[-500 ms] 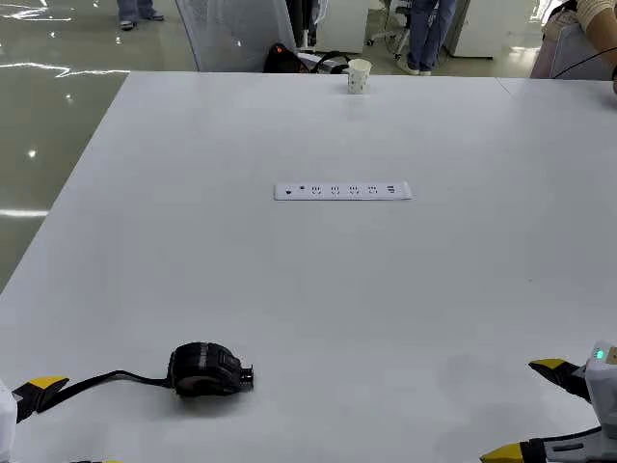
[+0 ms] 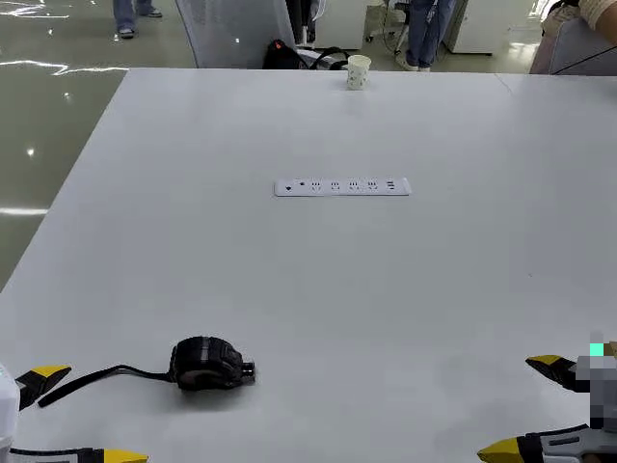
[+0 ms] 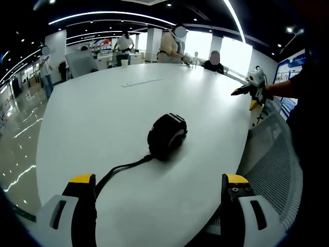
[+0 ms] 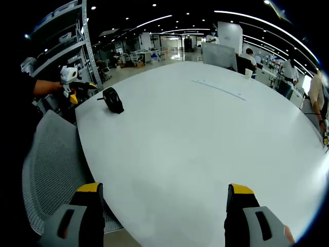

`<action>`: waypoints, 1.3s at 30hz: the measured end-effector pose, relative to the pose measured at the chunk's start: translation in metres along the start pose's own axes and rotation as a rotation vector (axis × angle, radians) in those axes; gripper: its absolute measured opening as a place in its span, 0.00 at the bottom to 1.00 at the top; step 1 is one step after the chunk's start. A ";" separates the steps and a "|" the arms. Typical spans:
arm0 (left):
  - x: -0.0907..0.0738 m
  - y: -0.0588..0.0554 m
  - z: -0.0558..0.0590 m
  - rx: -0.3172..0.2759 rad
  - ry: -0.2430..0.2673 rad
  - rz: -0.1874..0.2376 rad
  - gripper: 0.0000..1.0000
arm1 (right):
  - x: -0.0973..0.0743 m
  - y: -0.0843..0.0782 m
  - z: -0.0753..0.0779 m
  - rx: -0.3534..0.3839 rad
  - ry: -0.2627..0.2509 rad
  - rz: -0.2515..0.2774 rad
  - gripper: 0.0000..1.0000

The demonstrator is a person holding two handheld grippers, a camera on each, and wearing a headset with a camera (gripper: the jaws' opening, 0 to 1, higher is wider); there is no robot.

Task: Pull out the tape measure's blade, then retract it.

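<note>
White table carries two grippers nearest: left gripper at 8 o'clock, right gripper at 4, both jaws spread and empty. One black tape measure lies at 7 o'clock, blade retracted. Beyond, one power strip mid-table; one paper cup at 12.

No text can be read in any of the views. The white power strip carries small dark marks beside its sockets, too small to make out. The paper cup shows a faint speckled print, with no legible letters. The black tape measure bears no readable label, and the blue wall board in the left gripper view is blurred.
</note>
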State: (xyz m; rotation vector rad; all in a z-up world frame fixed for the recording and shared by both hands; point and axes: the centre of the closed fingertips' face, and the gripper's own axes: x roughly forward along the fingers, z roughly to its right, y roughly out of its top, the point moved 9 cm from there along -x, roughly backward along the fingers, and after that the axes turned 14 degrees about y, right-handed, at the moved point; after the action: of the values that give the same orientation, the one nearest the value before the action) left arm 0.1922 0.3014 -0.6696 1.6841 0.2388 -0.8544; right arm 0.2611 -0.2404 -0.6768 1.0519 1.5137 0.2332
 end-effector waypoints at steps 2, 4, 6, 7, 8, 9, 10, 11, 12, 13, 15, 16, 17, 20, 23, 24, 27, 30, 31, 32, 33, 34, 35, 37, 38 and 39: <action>0.000 -0.001 0.001 0.002 -0.005 -0.002 0.99 | 0.001 0.001 0.000 0.000 0.005 0.001 0.99; 0.000 -0.002 0.003 0.004 -0.011 -0.007 0.99 | 0.004 0.002 0.000 -0.003 0.006 0.000 0.99; 0.001 -0.003 0.004 0.012 -0.018 -0.014 0.99 | 0.005 0.005 0.001 -0.014 -0.005 0.005 0.99; 0.001 -0.003 0.004 0.017 -0.019 -0.017 0.99 | 0.006 0.006 0.002 -0.014 -0.005 0.005 0.99; 0.002 -0.002 0.003 0.036 -0.020 -0.022 0.99 | 0.007 0.008 0.002 -0.018 -0.003 0.016 0.99; 0.002 -0.002 0.003 0.045 -0.022 -0.023 0.99 | 0.008 0.010 0.002 -0.019 0.001 0.024 0.99; 0.003 0.000 0.002 0.049 -0.028 -0.022 0.99 | 0.009 0.012 0.003 -0.018 0.002 0.022 0.99; 0.004 0.002 0.002 0.058 -0.037 -0.018 0.99 | 0.011 0.014 0.004 -0.013 0.012 0.023 0.99; 0.005 0.003 0.001 0.069 -0.042 -0.016 0.99 | 0.013 0.015 0.003 -0.010 0.021 0.024 0.99; 0.006 0.005 0.001 0.086 -0.044 -0.017 0.99 | 0.015 0.018 0.003 -0.012 0.030 0.023 0.99; 0.008 0.008 -0.001 0.101 -0.051 -0.018 0.99 | 0.018 0.022 0.003 -0.026 0.044 0.016 0.99; 0.010 0.011 -0.002 0.112 -0.056 -0.019 0.99 | 0.020 0.025 0.003 -0.036 0.050 0.012 0.99; 0.011 0.013 -0.002 0.117 -0.059 -0.021 0.99 | 0.022 0.027 0.002 -0.044 0.055 0.012 0.99; 0.013 0.022 -0.001 0.152 -0.078 -0.009 0.99 | 0.028 0.036 0.000 -0.076 0.078 0.022 0.99; 0.017 0.031 -0.001 0.183 -0.105 -0.001 0.99 | 0.038 0.046 -0.002 -0.115 0.108 0.017 0.99; 0.019 0.033 -0.001 0.197 -0.112 0.001 0.99 | 0.040 0.048 -0.003 -0.123 0.114 0.016 0.99; 0.024 0.038 0.001 0.242 -0.137 -0.008 0.99 | 0.046 0.056 -0.003 -0.146 0.131 0.019 0.99; 0.029 0.046 0.004 0.276 -0.160 -0.006 0.99 | 0.052 0.062 -0.003 -0.165 0.146 0.005 0.99; 0.032 0.049 0.005 0.288 -0.165 -0.011 0.99 | 0.054 0.064 -0.004 -0.169 0.153 0.004 0.99; 0.035 0.050 0.005 0.298 -0.167 -0.013 0.99 | 0.056 0.065 -0.003 -0.174 0.158 0.005 0.99; 0.039 0.053 0.005 0.310 -0.172 -0.019 0.99 | 0.058 0.067 -0.003 -0.179 0.161 0.000 0.99; 0.042 0.054 0.005 0.318 -0.175 -0.029 0.99 | 0.060 0.069 -0.003 -0.184 0.164 -0.003 0.99; 0.045 0.054 0.005 0.327 -0.176 -0.047 0.99 | 0.062 0.070 -0.003 -0.188 0.166 -0.006 0.99; 0.052 0.053 0.007 0.352 -0.192 -0.104 0.99 | 0.066 0.073 -0.003 -0.201 0.162 -0.009 0.99; 0.056 0.054 0.008 0.376 -0.205 -0.119 0.99 | 0.070 0.077 -0.003 -0.214 0.157 0.004 0.99; 0.059 0.054 0.008 0.388 -0.198 -0.117 0.99 | 0.072 0.079 -0.003 -0.212 0.157 0.007 0.99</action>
State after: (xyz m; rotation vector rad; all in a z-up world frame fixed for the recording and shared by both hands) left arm 0.2620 0.2609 -0.6669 1.9390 0.0353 -1.2059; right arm 0.3050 -0.1434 -0.6726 0.8859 1.5866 0.4803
